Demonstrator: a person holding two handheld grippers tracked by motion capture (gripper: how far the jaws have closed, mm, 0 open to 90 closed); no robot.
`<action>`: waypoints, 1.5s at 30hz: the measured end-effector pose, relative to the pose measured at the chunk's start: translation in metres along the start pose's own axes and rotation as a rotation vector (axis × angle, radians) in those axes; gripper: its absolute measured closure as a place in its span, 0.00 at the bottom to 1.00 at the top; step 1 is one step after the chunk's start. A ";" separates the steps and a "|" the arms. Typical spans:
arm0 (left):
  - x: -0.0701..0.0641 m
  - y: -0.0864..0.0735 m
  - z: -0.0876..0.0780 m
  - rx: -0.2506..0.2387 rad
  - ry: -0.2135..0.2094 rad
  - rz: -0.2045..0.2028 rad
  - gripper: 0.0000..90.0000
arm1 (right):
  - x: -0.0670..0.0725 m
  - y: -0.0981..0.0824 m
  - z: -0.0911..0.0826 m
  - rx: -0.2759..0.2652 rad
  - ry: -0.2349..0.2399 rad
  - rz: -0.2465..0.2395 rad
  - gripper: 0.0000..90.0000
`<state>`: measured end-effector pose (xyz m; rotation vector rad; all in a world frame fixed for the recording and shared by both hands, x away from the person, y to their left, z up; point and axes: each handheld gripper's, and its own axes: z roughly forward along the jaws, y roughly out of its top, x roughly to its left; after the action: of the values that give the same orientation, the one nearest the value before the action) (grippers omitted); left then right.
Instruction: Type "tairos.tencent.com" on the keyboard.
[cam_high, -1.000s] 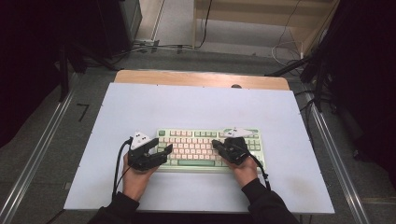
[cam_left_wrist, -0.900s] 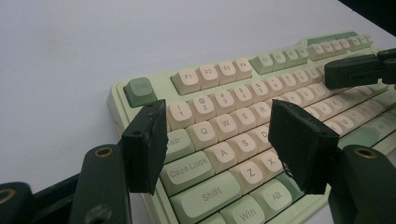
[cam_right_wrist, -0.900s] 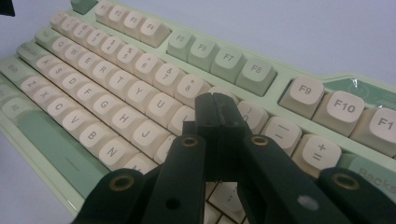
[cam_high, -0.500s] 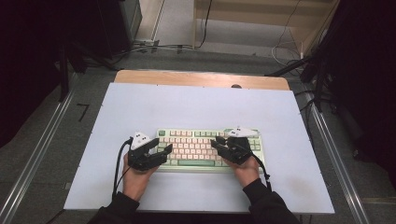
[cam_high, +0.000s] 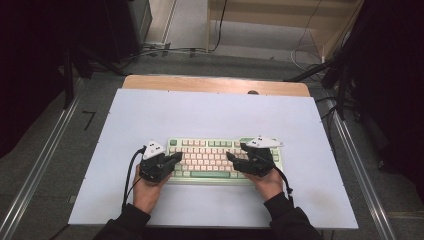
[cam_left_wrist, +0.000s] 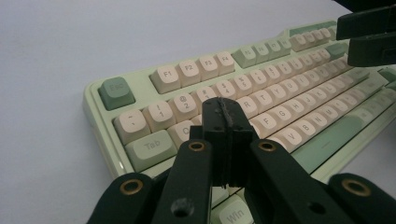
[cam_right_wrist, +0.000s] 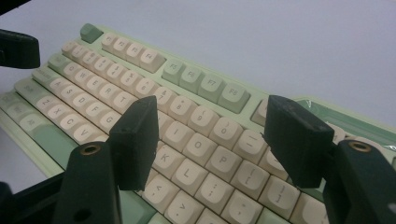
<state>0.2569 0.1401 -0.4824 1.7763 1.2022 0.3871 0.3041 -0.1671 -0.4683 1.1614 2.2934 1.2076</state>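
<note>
A mint-green keyboard (cam_high: 210, 159) with cream keys lies on the white table mat, near the front. My left gripper (cam_high: 177, 157) hovers over its left end. In the left gripper view that gripper (cam_left_wrist: 225, 112) is shut with nothing between its jaws, which have just been closing, above the Q and W keys (cam_left_wrist: 196, 122). My right gripper (cam_high: 232, 157) reaches over the keyboard's right half. The right gripper view shows it (cam_right_wrist: 212, 116) open above the O and P keys (cam_right_wrist: 219, 161); its jaws have just been opening, with nothing between them.
The white mat (cam_high: 200, 110) covers most of the table, and a wooden strip (cam_high: 215, 84) shows along its far edge. Metal rails (cam_high: 355, 165) run along both sides. Cables lie on the floor beyond (cam_high: 165, 50).
The left gripper's jaws have come together and the right gripper's jaws have spread apart. Both hands stay where they were over the keyboard.
</note>
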 end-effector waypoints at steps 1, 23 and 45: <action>0.000 0.000 0.001 0.002 -0.004 0.000 1.00 | -0.001 0.000 -0.001 0.001 -0.002 0.000 0.38; -0.009 0.006 0.020 0.041 -0.051 0.034 1.00 | -0.015 -0.011 -0.017 -0.001 -0.058 0.038 0.38; -0.010 0.006 0.021 0.047 -0.050 0.030 1.00 | -0.013 -0.011 -0.017 -0.002 -0.054 0.039 0.38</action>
<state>0.2700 0.1204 -0.4866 1.8354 1.1596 0.3322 0.2968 -0.1899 -0.4677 1.2276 2.2395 1.1776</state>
